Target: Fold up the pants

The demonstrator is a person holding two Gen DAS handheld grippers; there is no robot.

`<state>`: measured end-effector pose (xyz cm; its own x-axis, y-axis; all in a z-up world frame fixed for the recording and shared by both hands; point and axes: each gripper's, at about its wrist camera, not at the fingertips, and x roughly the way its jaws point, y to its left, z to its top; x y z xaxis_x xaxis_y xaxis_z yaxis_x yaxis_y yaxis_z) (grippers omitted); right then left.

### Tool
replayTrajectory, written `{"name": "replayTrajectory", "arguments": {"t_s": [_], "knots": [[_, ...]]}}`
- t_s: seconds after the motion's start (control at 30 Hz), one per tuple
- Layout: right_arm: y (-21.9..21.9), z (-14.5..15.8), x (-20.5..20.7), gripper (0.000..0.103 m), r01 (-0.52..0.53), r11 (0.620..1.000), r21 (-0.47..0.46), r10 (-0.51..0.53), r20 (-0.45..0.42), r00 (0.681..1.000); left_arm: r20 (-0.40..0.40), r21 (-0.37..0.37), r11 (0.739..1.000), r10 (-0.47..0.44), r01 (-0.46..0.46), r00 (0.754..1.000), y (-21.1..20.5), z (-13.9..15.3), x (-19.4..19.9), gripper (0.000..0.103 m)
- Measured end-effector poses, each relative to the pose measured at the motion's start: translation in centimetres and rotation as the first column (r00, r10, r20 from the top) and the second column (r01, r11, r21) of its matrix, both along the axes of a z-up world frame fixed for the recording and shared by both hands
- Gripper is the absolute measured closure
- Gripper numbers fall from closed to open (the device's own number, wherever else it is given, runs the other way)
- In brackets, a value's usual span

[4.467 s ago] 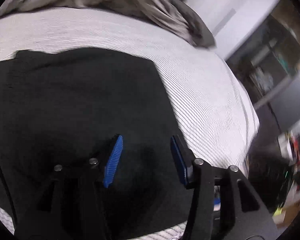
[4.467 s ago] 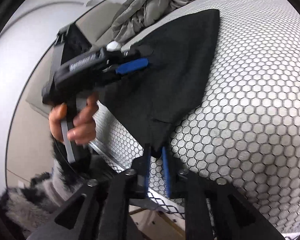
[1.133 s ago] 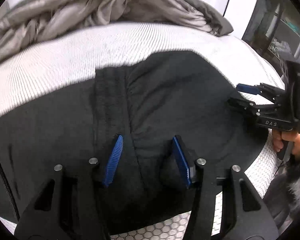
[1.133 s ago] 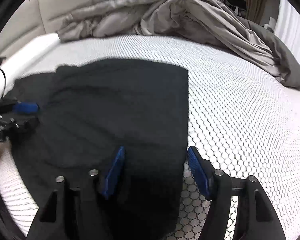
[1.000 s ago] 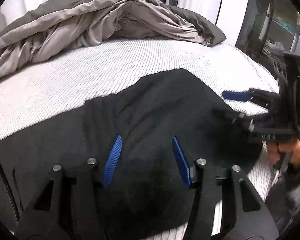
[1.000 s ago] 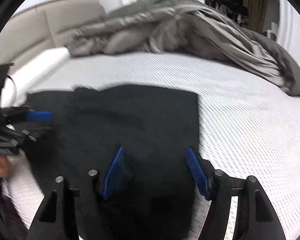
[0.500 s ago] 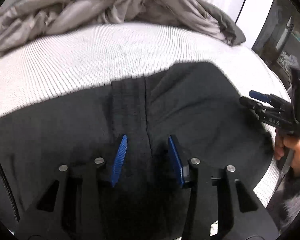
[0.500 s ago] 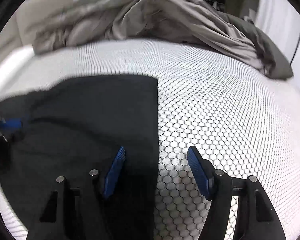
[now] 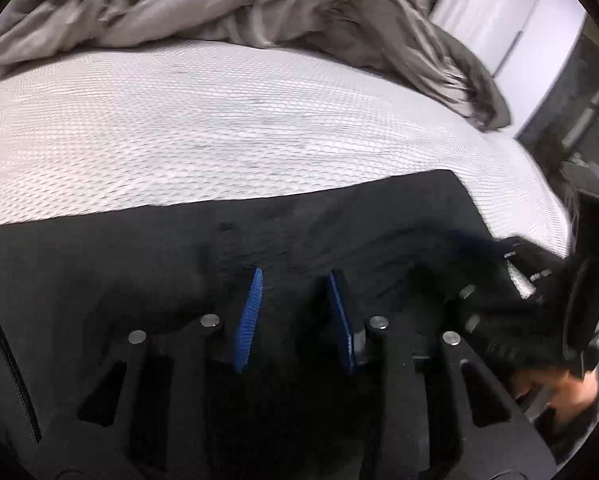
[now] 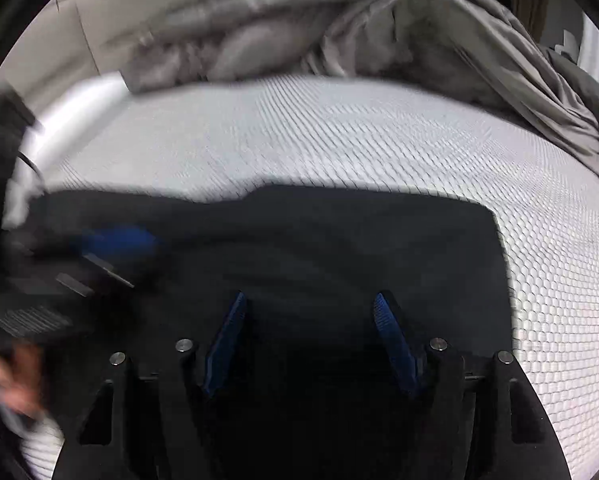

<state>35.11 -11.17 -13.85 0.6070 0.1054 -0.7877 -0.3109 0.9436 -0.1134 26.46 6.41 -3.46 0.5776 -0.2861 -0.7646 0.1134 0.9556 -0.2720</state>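
1. Since the frame half a second earlier, the left wrist view had shifted: the waistband seam that ran up between the fingers was no longer plain, and the far edge of the pants (image 9: 147, 272) now crossed the view as a nearly straight line on the mattress (image 9: 219, 128).
2. Left wrist view, jaws: the left gripper (image 9: 293, 276) had just been closing and stood partly open, dark cloth lying between and under its blue pads (image 9: 250, 316). Whether the pads already pinched a fold could not be told.
3. Left wrist view, surroundings: the right gripper (image 9: 495, 276) appeared blurred at the right edge over the cloth, with a hand (image 9: 559, 392) beneath it. A grey duvet (image 9: 227, 8) lay bunched well beyond the garment.
4. Right wrist view: compared with half a second earlier, black fabric now filled the whole span between the fingers, where its side edge had then run between them.
5. Right wrist view, jaws: the right gripper (image 10: 309, 304) stood wide open, holding nothing, above the pants (image 10: 339, 248).
6. Judgement: both tools seemed poised to seize the near edge for another fold.
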Motion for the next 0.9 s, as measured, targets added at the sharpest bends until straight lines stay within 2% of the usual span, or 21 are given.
{"name": "replayTrajectory", "arguments": {"t_s": [0.03, 0.1, 0.17, 0.2, 0.23, 0.3, 0.37, 0.43, 0.47, 0.57, 0.63, 0.67, 0.73, 0.77, 0.8, 0.9], "knots": [[-0.6, 0.1, 0.2, 0.037, 0.039, 0.999, -0.036, -0.039, 0.016, 0.999, -0.005, 0.025, 0.999, 0.021, -0.021, 1.0, 0.3, -0.2, -0.2, 0.056], [-2.3, 0.4, 0.1, 0.035, 0.146, 0.986, -0.083, -0.143, 0.045, 0.989, -0.013, 0.009, 0.999, 0.041, -0.041, 0.999, 0.9, -0.1, -0.6, 0.055], [-3.1, 1.1, 0.1, 0.035, 0.177, 0.983, -0.046, -0.175, 0.046, 0.984, 0.004, 0.048, 0.995, 0.082, -0.082, 0.997, 1.2, 1.1, -1.3, 0.06], [-2.8, 1.6, 0.0, 0.035, 0.154, 0.988, -0.019, -0.152, 0.051, 0.987, 0.052, 0.053, 0.994, 0.092, -0.095, 0.994, 1.2, 2.3, -1.8, 0.06], [-2.4, 2.0, -0.3, 0.035, 0.13, 0.991, 0.003, -0.13, 0.059, 0.99, 0.086, 0.027, 0.996, 0.082, -0.085, 0.993, 1.1, 3.2, -1.9, 0.06], [-0.9, 2.8, -0.7, 0.035, 0.061, 0.996, 0.072, -0.067, 0.078, 0.995, 0.115, -0.017, 0.998, 0.054, -0.053, 0.992, 0.5, 4.1, -1.9, 0.06], [1.0, 2.9, -0.2, 0.035, 0.002, 0.99, 0.139, -0.011, 0.064, 0.998, 0.105, -0.012, 0.999, 0.032, -0.031, 0.994, -0.8, 3.6, -1.0, 0.06], [2.6, 2.1, 0.8, 0.035, -0.023, 0.985, 0.17, 0.016, 0.04, 0.999, 0.038, 0.015, 0.999, 0.028, -0.028, 0.999, -1.6, 1.7, 0.4, 0.06], [2.9, 1.4, 1.4, 0.035, -0.027, 0.985, 0.171, 0.024, 0.018, 1.0, -0.019, 0.025, 0.999, 0.036, -0.035, 0.999, -1.6, 0.2, 1.0, 0.06], [3.0, 0.2, 2.3, 0.036, -0.031, 0.993, 0.116, 0.035, -0.029, 0.999, -0.019, -0.024, 0.999, 0.032, -0.033, 0.999, -0.7, -0.5, 1.5, 0.057], [1.6, 0.1, 2.6, 0.035, 0.068, 0.996, -0.065, -0.067, 0.015, 0.998, -0.028, -0.021, 0.999, 0.038, -0.039, 0.999, 0.0, -0.4, 1.1, 0.056], [0.1, 0.1, 2.6, 0.035, 0.136, 0.985, -0.103, -0.133, 0.035, 0.99, -0.028, -0.025, 0.999, 0.042, -0.043, 0.999, 0.3, -0.2, 0.4, 0.056], [-2.8, 0.6, 2.6, 0.034, 0.245, 0.965, -0.094, -0.242, 0.044, 0.969, -0.016, -0.002, 0.998, 0.055, -0.055, 0.998, 0.6, 0.3, -0.6, 0.058], [-3.7, 1.1, 2.1, 0.035, 0.259, 0.963, -0.07, -0.255, 0.054, 0.965, 0.0, 0.053, 0.996, 0.078, -0.078, 0.997, 0.7, 0.9, -1.4, 0.058], [-4.1, 1.7, 1.4, 0.037, 0.252, 0.966, -0.05, -0.248, 0.067, 0.966, 0.029, 0.077, 0.994, 0.079, -0.081, 0.996, 0.8, 1.6, -2.4, 0.058], [-3.2, 3.9, -2.2, 0.037, 0.119, 0.992, 0.044, -0.123, 0.104, 0.987, 0.093, 0.003, 1.0, 0.009, -0.009, 0.996, 0.3, 3.6, -5.4, 0.058]]}}
